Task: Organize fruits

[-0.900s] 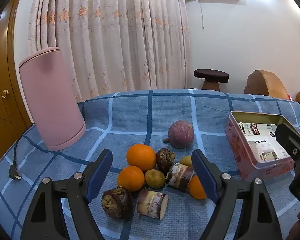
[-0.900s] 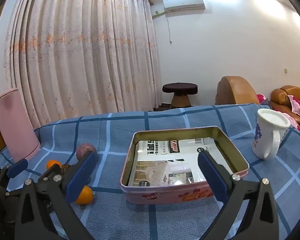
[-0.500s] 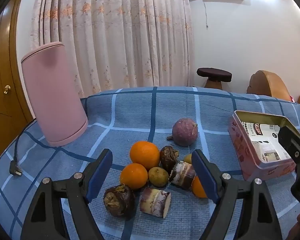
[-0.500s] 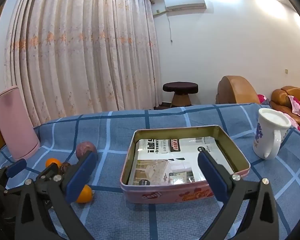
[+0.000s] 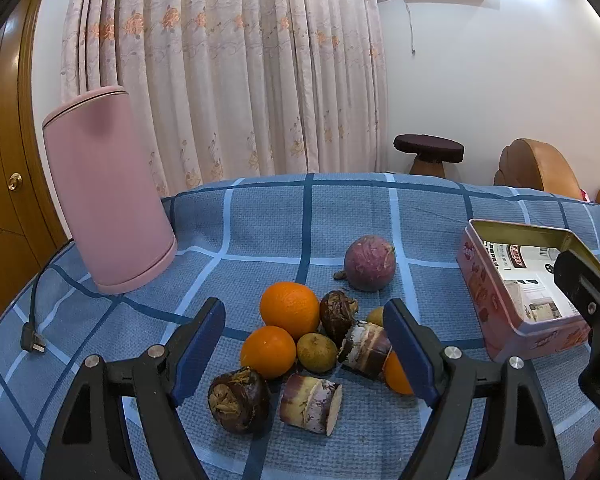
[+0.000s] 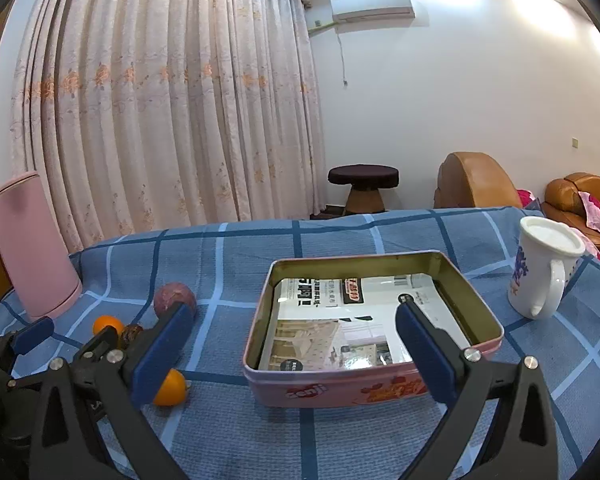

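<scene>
Left gripper (image 5: pixel 304 354): jaws wide, holding nothing, poised over the fruit pile on the blue checked cloth (image 5: pixel 268 220).
Right gripper (image 6: pixel 294 350): jaws wide, holding nothing, facing the pink tin (image 6: pixel 374 392).
Fruit: 3 oranges, the nearest (image 5: pixel 268 352) at the pile's centre; a purple round fruit (image 5: pixel 370 263) at 12 o'clock.
Tin: at 3 o'clock of the pile, lined with printed paper.
Best move: probably close squarely on 1 orange, clear of its neighbours.
Writing: tin lettering and paper print too blurred to read.

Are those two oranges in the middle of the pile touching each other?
Touching. In the left wrist view the bigger orange sits right behind the smaller orange, their skins meeting with no tablecloth visible between them.
</scene>
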### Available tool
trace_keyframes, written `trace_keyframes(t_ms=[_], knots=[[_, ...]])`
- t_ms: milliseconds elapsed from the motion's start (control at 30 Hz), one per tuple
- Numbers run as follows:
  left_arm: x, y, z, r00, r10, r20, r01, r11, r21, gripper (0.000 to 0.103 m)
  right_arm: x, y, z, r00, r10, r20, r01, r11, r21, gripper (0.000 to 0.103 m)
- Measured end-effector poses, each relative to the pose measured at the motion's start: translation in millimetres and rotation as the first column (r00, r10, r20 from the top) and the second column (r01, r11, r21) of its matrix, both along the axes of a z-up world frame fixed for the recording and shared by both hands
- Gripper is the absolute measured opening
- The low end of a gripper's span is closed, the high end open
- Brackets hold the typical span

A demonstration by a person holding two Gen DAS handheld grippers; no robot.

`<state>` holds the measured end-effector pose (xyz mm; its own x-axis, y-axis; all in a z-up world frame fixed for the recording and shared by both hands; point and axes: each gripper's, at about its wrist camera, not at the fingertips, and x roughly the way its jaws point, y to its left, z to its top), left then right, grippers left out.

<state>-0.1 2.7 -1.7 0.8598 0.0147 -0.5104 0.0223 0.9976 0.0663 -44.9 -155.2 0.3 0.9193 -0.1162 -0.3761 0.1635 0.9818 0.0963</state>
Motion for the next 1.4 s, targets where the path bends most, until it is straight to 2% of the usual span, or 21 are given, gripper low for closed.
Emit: trace_keyframes(t_ms=[1133,1400], knots=[[0.5,1.8,-0.7,1.000,0.002,-0.003,-0.002,1.000,-0.008,0.082,-1.5,3.7,-1.2,1.000,0.015,0.002,-0.015,1.000,0.000,0.103],[1.3,6.2,-2.3,1.000,0.006,-0.009,-0.006,1.000,-0.009,0.082,-0.6,4.0,-0.8,1.000,0.027,-0.004,-0.027,1.000,-0.001,0.098]])
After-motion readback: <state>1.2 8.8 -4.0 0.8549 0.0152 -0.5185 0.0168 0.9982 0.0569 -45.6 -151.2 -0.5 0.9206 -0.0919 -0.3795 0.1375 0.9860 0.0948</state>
